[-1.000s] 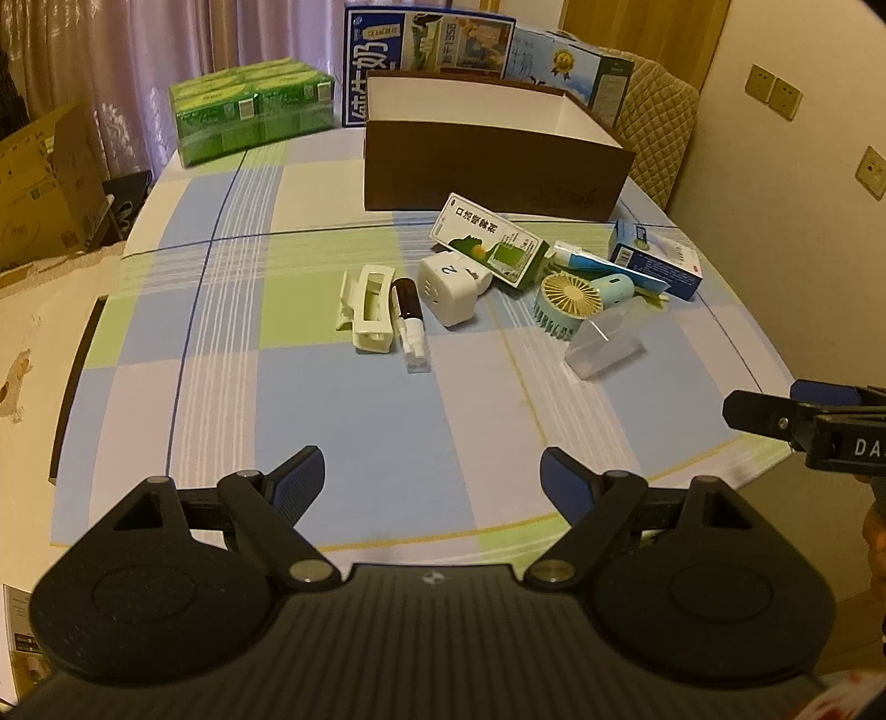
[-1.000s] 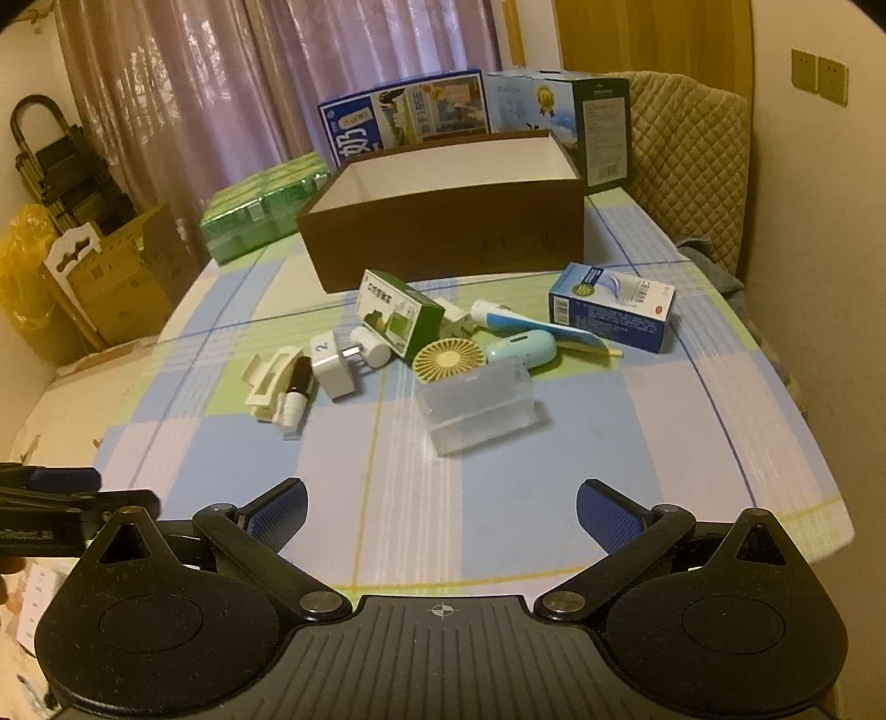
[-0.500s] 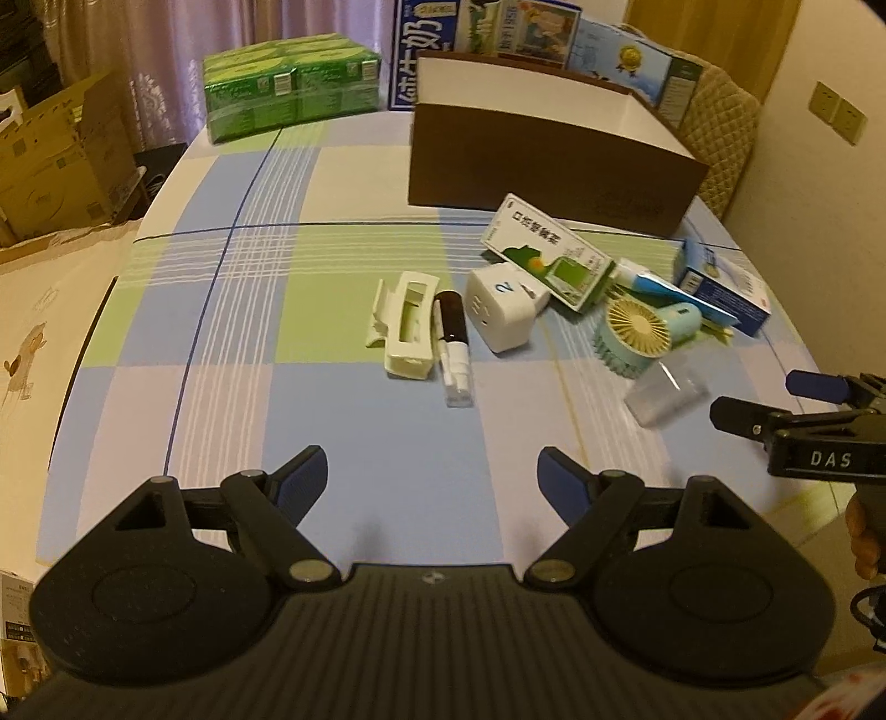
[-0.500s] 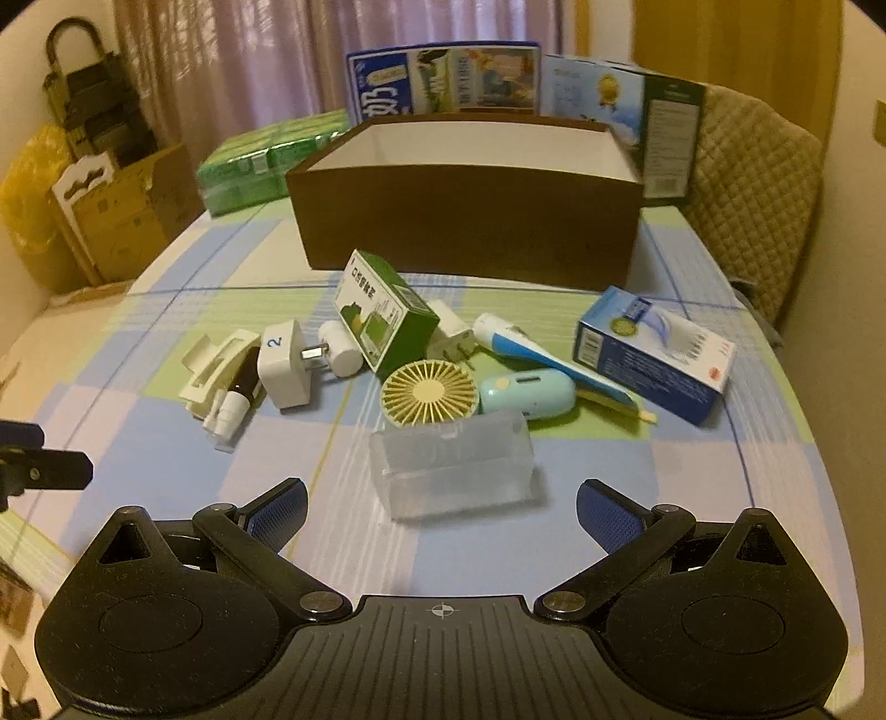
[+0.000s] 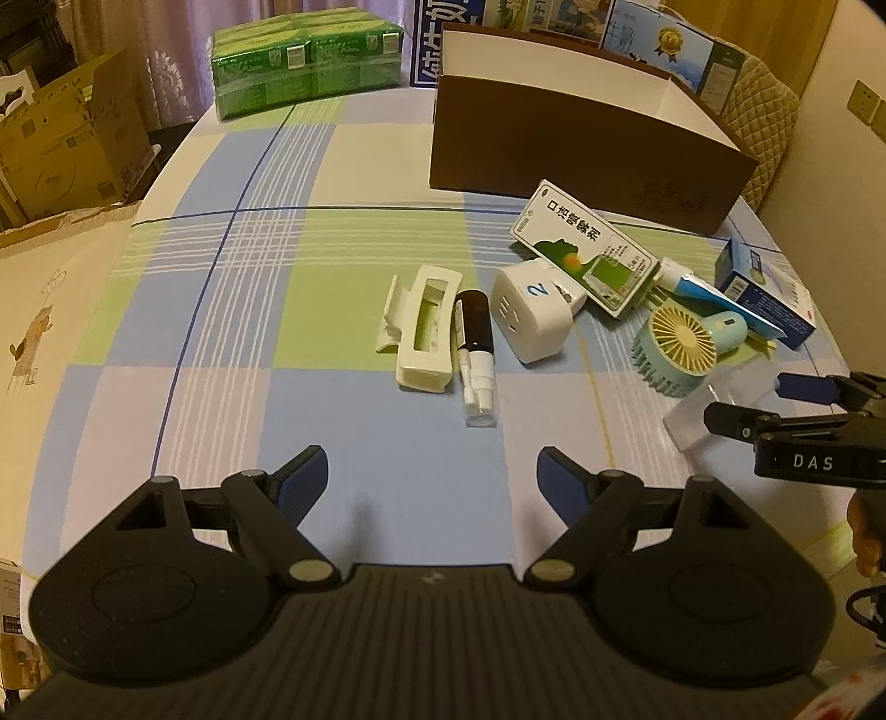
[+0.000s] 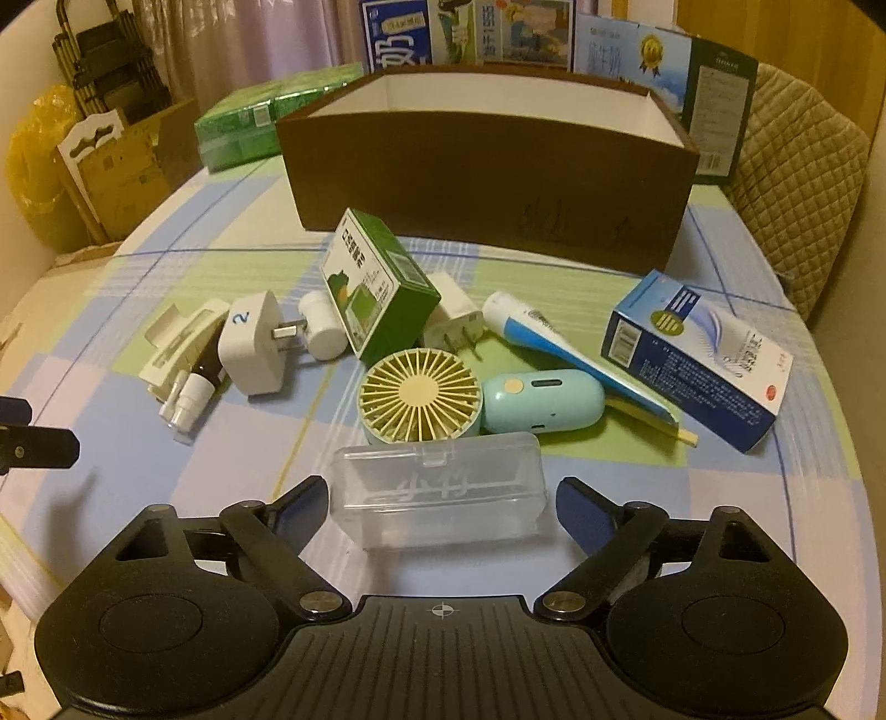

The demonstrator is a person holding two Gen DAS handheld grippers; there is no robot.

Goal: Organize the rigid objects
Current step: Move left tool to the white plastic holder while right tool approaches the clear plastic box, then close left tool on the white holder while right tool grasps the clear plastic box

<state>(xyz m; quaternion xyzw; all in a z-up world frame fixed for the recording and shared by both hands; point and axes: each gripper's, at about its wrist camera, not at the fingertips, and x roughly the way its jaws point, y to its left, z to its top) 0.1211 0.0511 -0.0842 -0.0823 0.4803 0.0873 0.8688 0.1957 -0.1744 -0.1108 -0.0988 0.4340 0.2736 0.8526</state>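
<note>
A clear plastic case (image 6: 443,476) lies nearest on the checked tablecloth (image 5: 277,332), between the fingers of my right gripper (image 6: 440,501). Its jaws are closing, with small gaps still showing at both ends of the case. Behind the case lie a mint hand fan (image 6: 418,396), a green medicine box (image 6: 376,288), a white plug adapter marked 2 (image 6: 249,343), a toothpaste tube (image 6: 554,343) and a blue box (image 6: 698,354). My left gripper (image 5: 432,476) is open over bare cloth, short of a brown spray bottle (image 5: 476,343) and a white clip (image 5: 423,327).
An open brown box (image 6: 487,183) with a white inside stands behind the pile. Green packs (image 5: 304,61) and printed cartons (image 6: 498,33) line the far edge. A quilted chair (image 6: 797,166) is at the right, cardboard boxes (image 5: 61,155) at the left.
Both grippers have come forward and down toward the objects. The right one now straddles the clear case and its fingers have begun to narrow.
</note>
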